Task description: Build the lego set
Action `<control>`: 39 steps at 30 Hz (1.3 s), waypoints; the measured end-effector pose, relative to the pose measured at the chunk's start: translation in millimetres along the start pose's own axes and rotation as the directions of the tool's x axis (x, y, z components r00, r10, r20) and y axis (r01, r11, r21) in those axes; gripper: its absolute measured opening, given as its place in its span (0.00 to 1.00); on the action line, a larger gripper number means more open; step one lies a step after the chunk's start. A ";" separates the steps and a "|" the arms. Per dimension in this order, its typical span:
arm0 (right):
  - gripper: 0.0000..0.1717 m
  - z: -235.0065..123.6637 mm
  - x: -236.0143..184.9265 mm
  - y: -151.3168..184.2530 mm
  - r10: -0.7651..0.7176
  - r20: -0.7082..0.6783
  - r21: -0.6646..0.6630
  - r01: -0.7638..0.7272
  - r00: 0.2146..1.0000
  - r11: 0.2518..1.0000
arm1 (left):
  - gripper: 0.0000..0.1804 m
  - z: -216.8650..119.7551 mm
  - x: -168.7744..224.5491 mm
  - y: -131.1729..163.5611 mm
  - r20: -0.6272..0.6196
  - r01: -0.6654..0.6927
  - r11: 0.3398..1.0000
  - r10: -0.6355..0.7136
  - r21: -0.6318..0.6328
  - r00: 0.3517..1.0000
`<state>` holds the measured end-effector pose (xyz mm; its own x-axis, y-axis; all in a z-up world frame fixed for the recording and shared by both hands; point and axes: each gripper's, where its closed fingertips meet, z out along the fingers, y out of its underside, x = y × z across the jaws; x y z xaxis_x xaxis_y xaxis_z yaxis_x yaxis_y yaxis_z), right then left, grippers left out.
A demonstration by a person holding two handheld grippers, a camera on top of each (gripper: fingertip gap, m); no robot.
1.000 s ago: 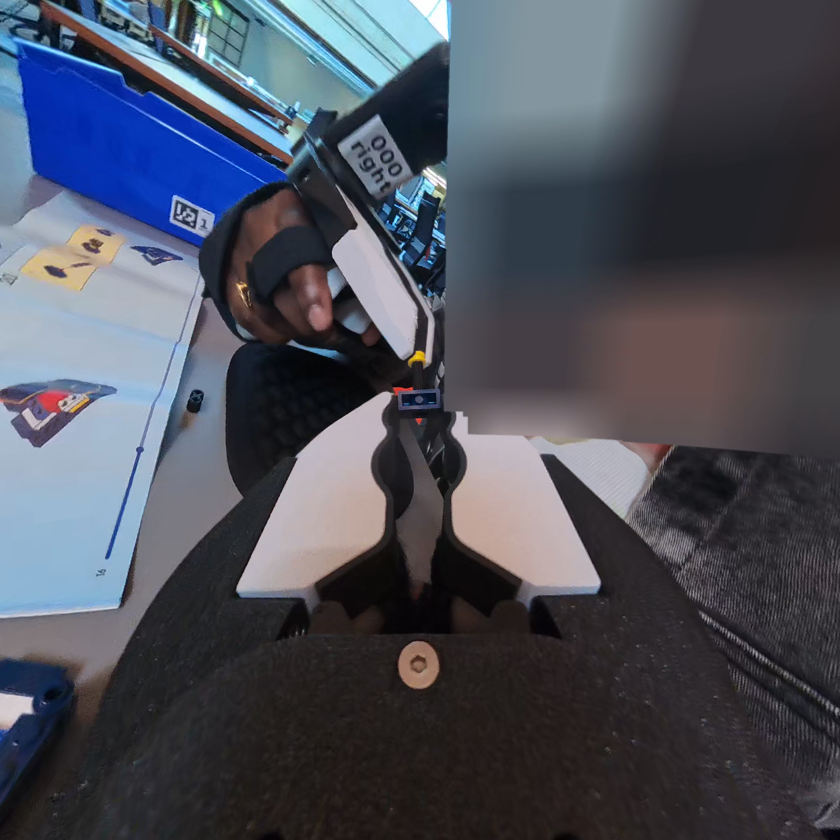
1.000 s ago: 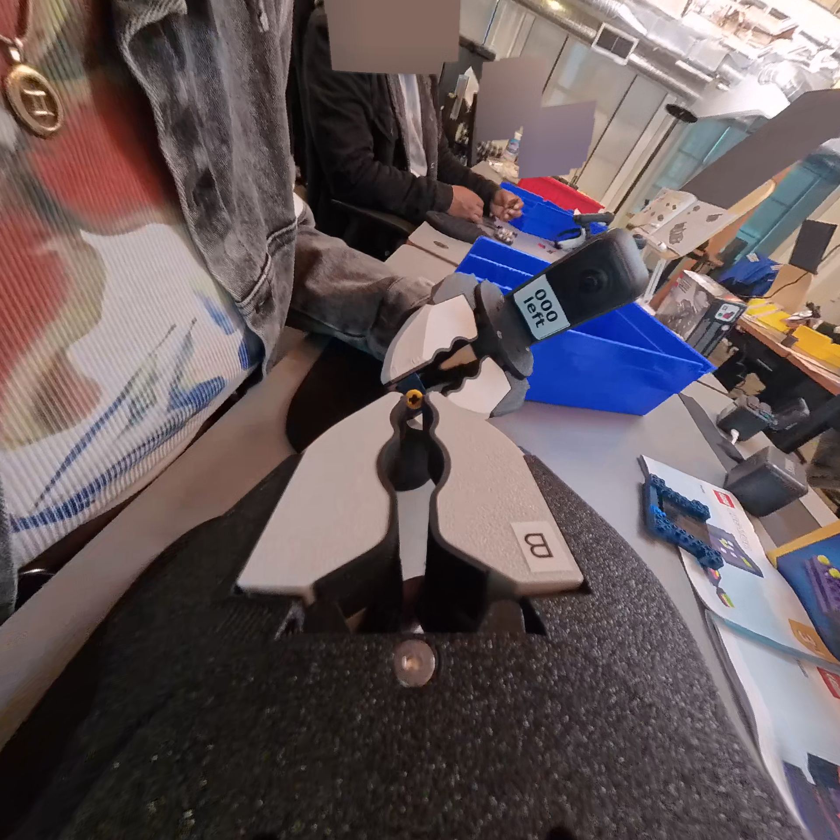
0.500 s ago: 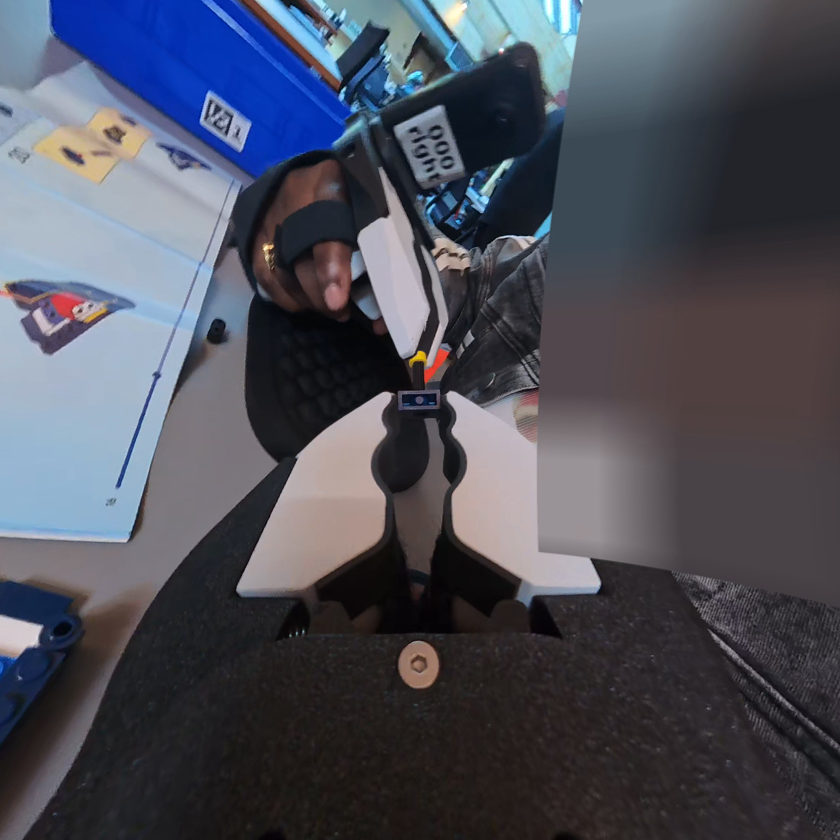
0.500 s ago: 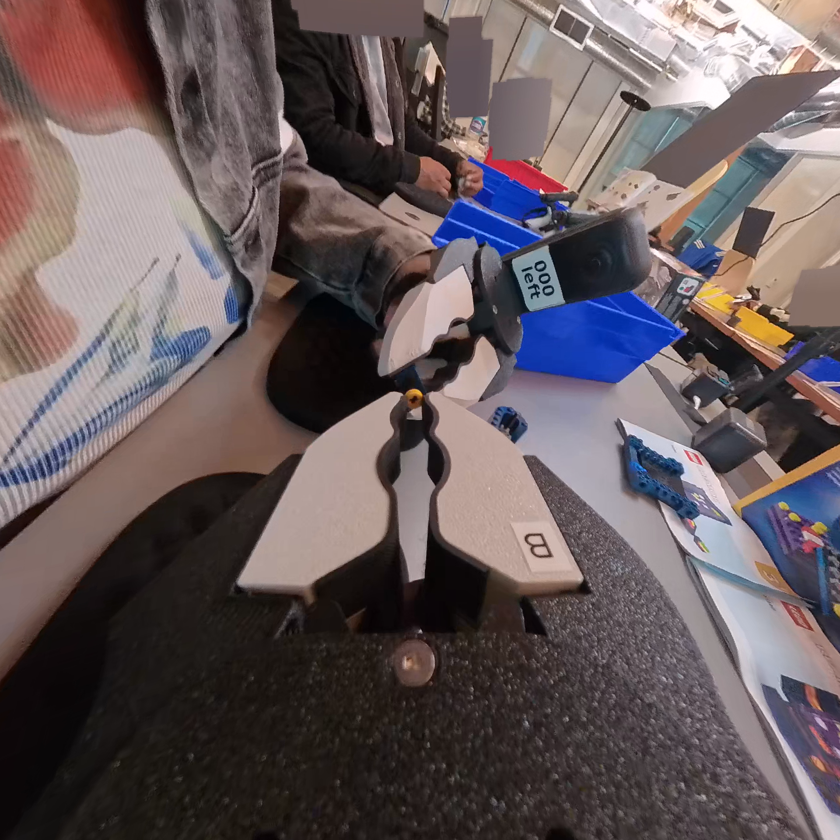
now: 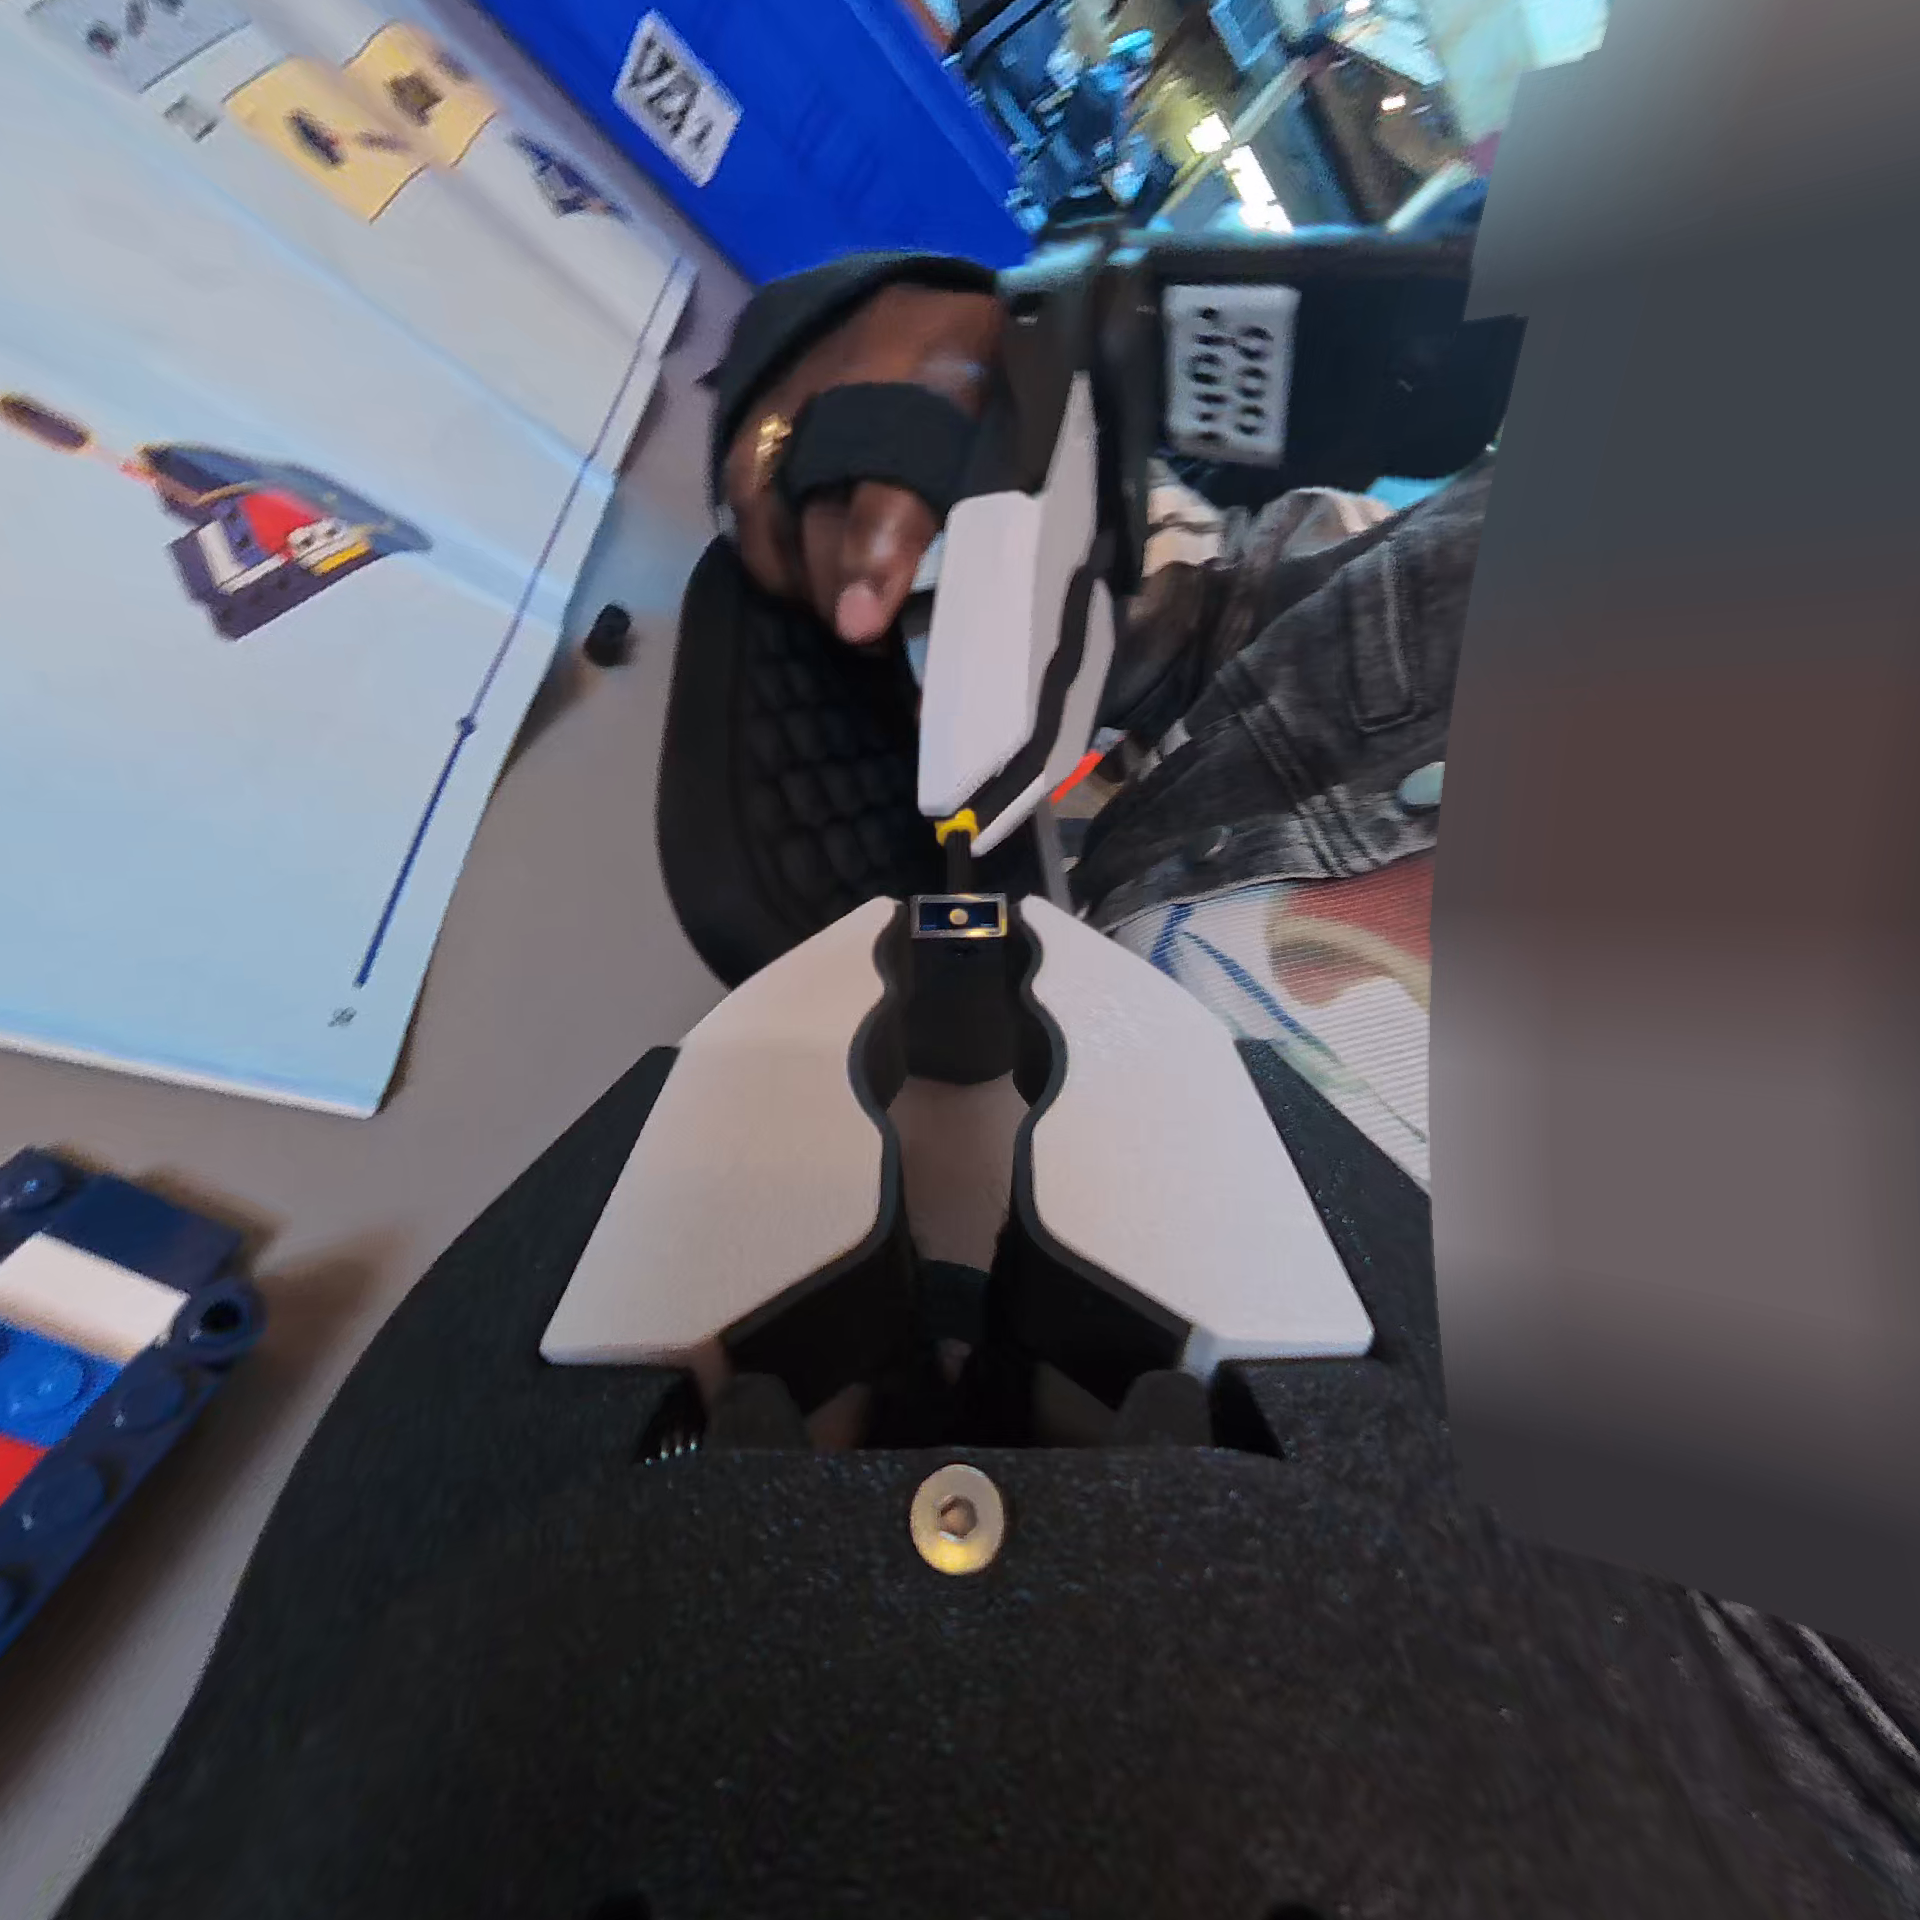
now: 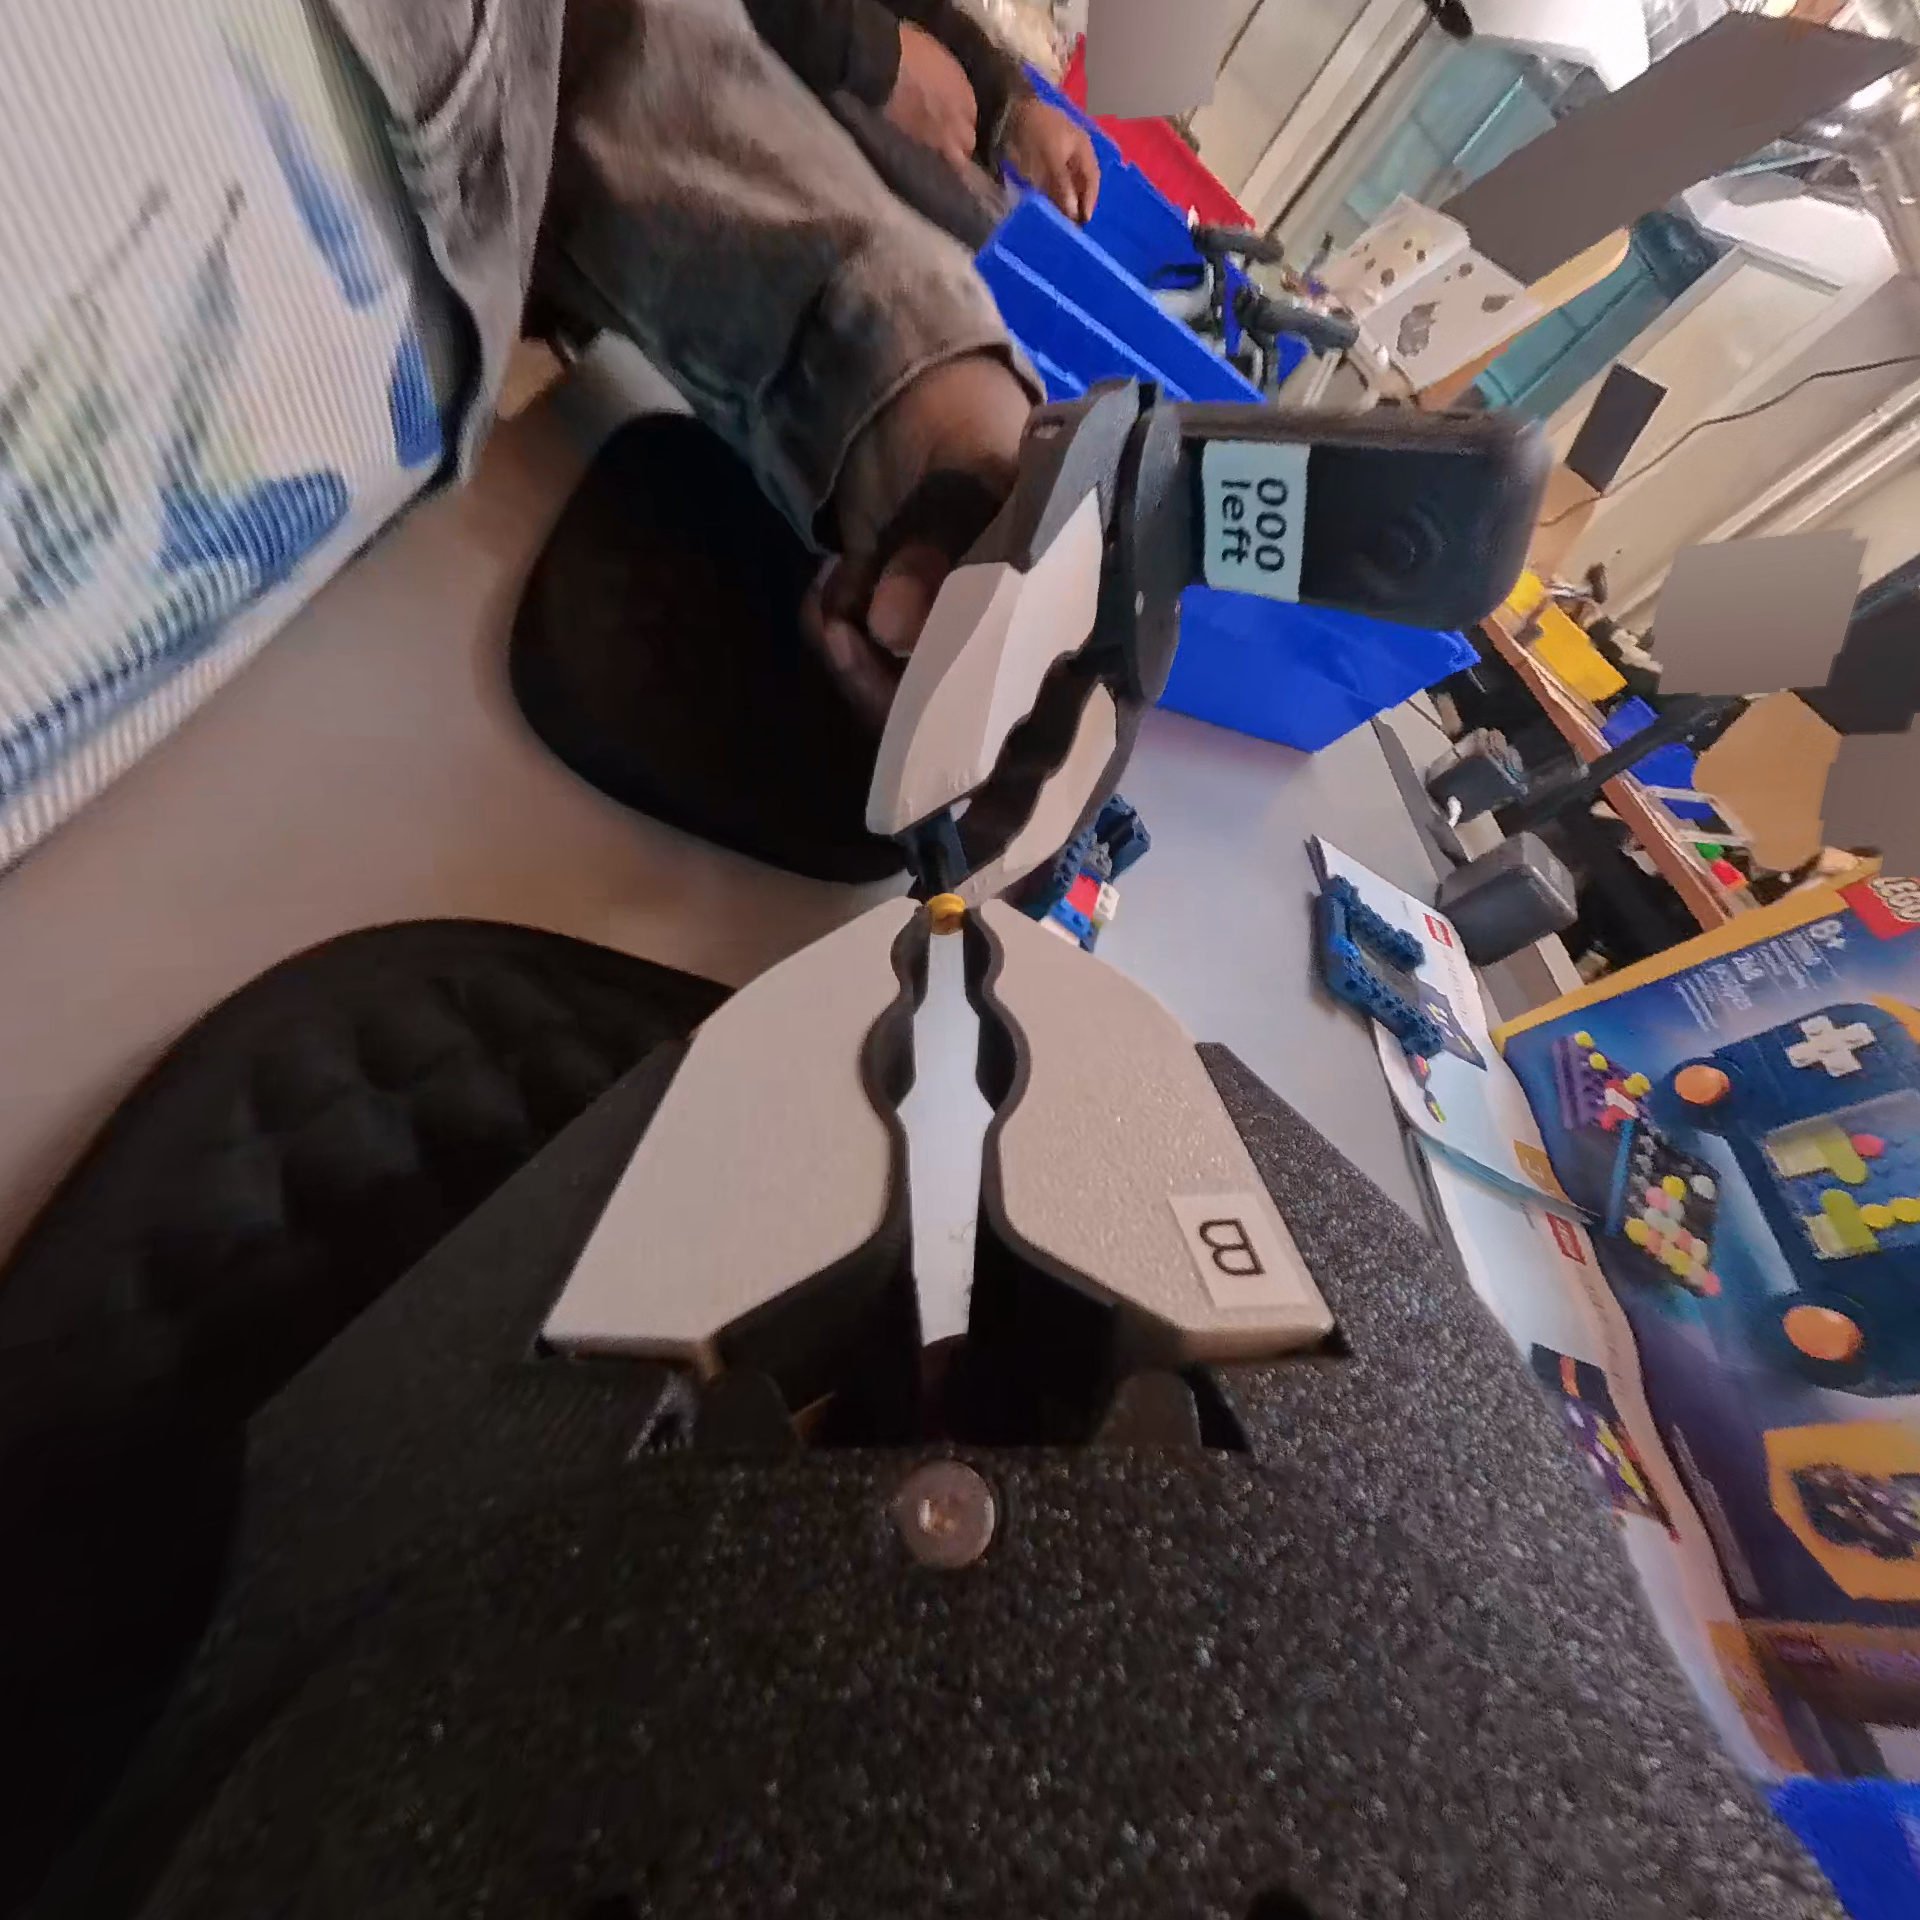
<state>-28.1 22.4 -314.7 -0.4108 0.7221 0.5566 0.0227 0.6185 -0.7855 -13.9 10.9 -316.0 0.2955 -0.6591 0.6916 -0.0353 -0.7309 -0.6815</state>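
Two grippers meet tip to tip: the left gripper [image 5: 958, 920] clamps a small dark-blue plate [image 5: 958, 916], the right gripper [image 6: 943, 914] pinches a black, yellow-capped pin [image 6: 943, 906].

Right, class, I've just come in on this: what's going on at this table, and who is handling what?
A person works two hand-held grippers above a grey table. The left gripper pinches a small dark blue brick at its fingertips; the right gripper pinches a small yellow piece on a black stem. The two tips meet, piece against brick. An open instruction booklet, blue bins and part-built blue models lie around.
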 end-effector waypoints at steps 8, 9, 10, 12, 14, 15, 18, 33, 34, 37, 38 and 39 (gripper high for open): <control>0.03 4.3 -7.6 12.4 -0.094 -0.021 -0.109 0.091 0.995 0.990 | 0.08 4.2 -11.6 6.1 0.076 0.047 0.997 -0.043 -0.053 0.996; 0.04 4.7 -6.5 13.0 -0.090 -0.025 -0.111 0.087 0.996 0.990 | 0.08 4.0 -12.6 5.6 0.080 0.050 0.998 -0.046 -0.049 0.996; 0.03 4.9 -6.9 13.6 -0.088 -0.022 -0.109 0.085 0.996 0.990 | 0.09 4.3 -13.5 6.1 0.083 0.053 0.997 -0.049 -0.052 0.995; 0.03 4.0 -8.1 10.0 -0.091 -0.020 -0.083 0.089 0.996 0.993 | 0.09 4.7 -10.4 6.6 0.066 0.035 0.998 -0.031 -0.054 0.997; 0.03 3.2 -9.0 7.0 -0.089 -0.016 -0.060 0.088 0.996 0.994 | 0.09 4.6 -8.1 6.9 0.055 0.018 0.998 -0.015 -0.055 0.998; 0.03 3.3 -8.9 5.6 -0.088 -0.018 -0.051 0.087 0.996 0.995 | 0.09 4.3 -7.1 6.6 0.048 0.016 0.998 -0.014 -0.053 0.999; 0.03 4.6 -11.5 3.1 -0.096 -0.013 -0.039 0.095 0.995 0.995 | 0.09 5.1 -5.6 7.3 0.042 0.004 0.998 -0.001 -0.058 0.999; 0.04 12.4 -6.5 -7.7 -0.068 -0.018 0.003 0.068 0.998 0.998 | 0.09 2.6 0.3 2.0 0.002 -0.033 0.999 0.033 -0.008 0.999; 0.04 11.2 -2.5 -10.4 -0.027 -0.022 0.027 0.027 0.999 0.999 | 0.09 0.7 2.5 -0.8 -0.004 -0.040 0.999 0.040 0.013 0.999; 0.14 1.2 21.1 -18.4 0.163 -0.061 0.140 -0.154 0.985 0.978 | 0.09 -7.5 13.0 -15.6 -0.063 -0.084 0.986 0.093 0.142 0.994; 0.16 -4.9 29.2 -21.1 0.227 -0.065 0.192 -0.211 0.972 0.959 | 0.09 -12.8 16.6 -21.0 -0.079 -0.099 0.975 0.117 0.198 0.990; 0.16 -11.9 35.9 -24.9 0.279 -0.064 0.251 -0.255 0.958 0.934 | 0.09 -19.7 21.0 -27.5 -0.096 -0.116 0.957 0.146 0.267 0.985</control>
<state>-32.6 36.6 -272.0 -0.3290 0.8843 0.3313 -0.1027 0.3152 -0.9435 -25.6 13.6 -278.0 0.1939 -0.7726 0.6045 0.1867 -0.5759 -0.7959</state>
